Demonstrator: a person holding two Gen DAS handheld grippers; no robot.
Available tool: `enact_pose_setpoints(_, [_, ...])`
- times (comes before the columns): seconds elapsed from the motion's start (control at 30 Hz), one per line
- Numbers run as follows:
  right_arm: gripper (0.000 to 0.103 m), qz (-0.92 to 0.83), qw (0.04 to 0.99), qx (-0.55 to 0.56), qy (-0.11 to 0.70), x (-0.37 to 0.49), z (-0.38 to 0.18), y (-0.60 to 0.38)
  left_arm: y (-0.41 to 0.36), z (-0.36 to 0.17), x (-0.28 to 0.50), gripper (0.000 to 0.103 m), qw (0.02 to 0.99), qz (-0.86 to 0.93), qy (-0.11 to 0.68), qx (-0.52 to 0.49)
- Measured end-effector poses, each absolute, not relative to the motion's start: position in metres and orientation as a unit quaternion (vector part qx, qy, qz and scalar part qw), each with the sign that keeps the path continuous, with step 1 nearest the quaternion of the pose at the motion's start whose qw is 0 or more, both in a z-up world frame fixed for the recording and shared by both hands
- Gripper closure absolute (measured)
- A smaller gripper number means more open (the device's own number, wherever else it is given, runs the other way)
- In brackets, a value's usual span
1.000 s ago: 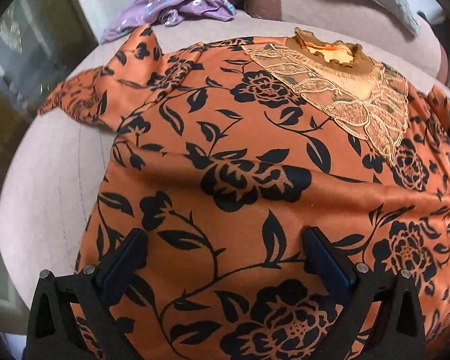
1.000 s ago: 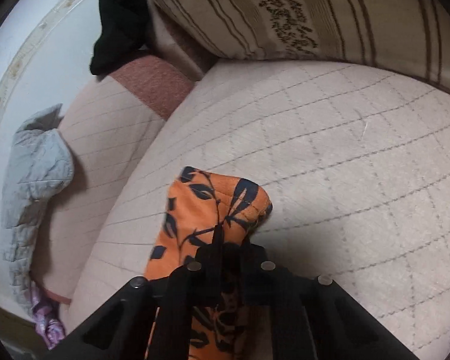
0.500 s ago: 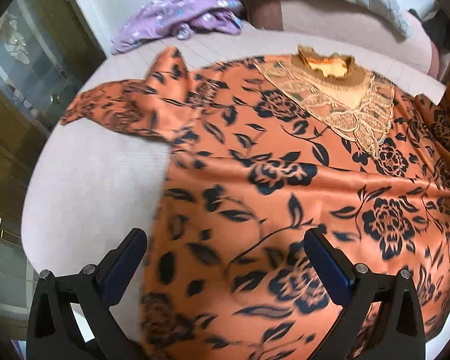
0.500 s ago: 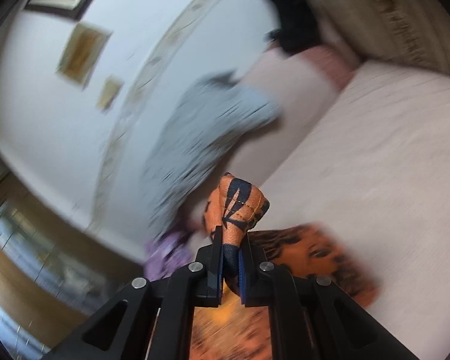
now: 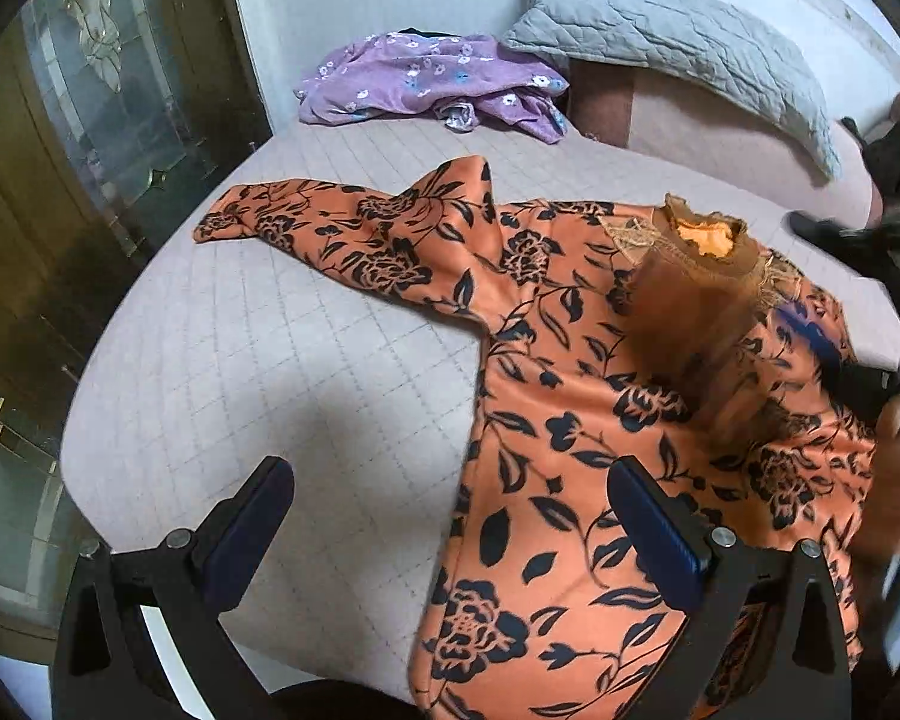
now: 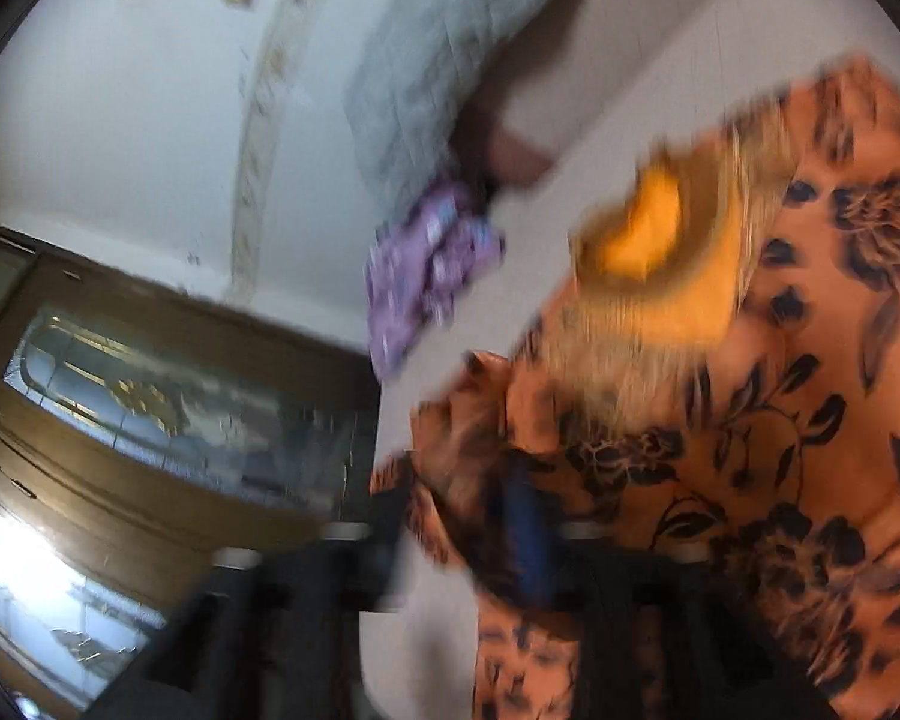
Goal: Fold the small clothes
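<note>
- The quilted bed (image 5: 258, 360) carries everything; I see my orange floral top (image 5: 570, 420) spread face up across its middle, collar toward the grey pillow (image 5: 660, 30).
- A purple garment (image 5: 438, 90) lies crumpled near that pillow, unfolded, so I judge the task barely begun.
- The top's left sleeve (image 5: 342, 234) lies stretched out flat; the other sleeve appears carried over the chest, the first fold in progress.
- My left gripper (image 5: 450, 528) hovers above the hem edge, fingers wide apart and empty.
- My right gripper (image 6: 498, 540) is heavily blurred, tilted over the neckline; orange cloth sits between its fingers, apparently pinched.
</note>
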State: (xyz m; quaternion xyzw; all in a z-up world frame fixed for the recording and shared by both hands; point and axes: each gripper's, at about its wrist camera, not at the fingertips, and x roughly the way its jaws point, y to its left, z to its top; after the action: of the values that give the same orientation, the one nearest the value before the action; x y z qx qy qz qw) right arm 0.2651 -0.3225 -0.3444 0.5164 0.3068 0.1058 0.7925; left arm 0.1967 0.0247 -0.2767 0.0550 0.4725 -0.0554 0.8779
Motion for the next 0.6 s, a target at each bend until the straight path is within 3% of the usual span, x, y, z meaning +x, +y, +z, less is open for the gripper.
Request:
enact_pose_setpoints(0.03, [0.018,0.114,0.785,0.523,0.312,0.263,-0.347,-0.323,0.022,-0.277,0.199,0.0,0.876,-0.065,0.476,0.048])
enact_pose_setpoints(0.27, [0.02,0.034,0.841,0.464,0.275,0.186,-0.34,-0.388,-0.022,-0.292,0.235,0.003,0.858,-0.147,0.491,0.026])
enact_pose_setpoints(0.33, [0.021,-0.011,0.853,0.442,0.278,0.163,-0.342,-0.414,-0.031,-0.303,0.25,0.02,0.85,-0.148,0.504,0.031])
enact_pose_setpoints(0.4, [0.023,-0.034,0.853,0.44,0.278,0.136,-0.349,-0.438,-0.035,-0.319,0.263,0.054,0.831,-0.155,0.534,0.024])
enact_pose_setpoints(0.43, [0.023,-0.044,0.851,0.441,0.28,0.127,-0.353,-0.447,-0.036,-0.328,0.269,0.058,0.82,-0.16,0.549,0.013])
enact_pose_setpoints(0.6, [0.024,-0.071,0.829,0.467,0.299,0.1,-0.388,-0.478,-0.043,-0.359,0.286,0.059,0.799,-0.167,0.577,-0.025])
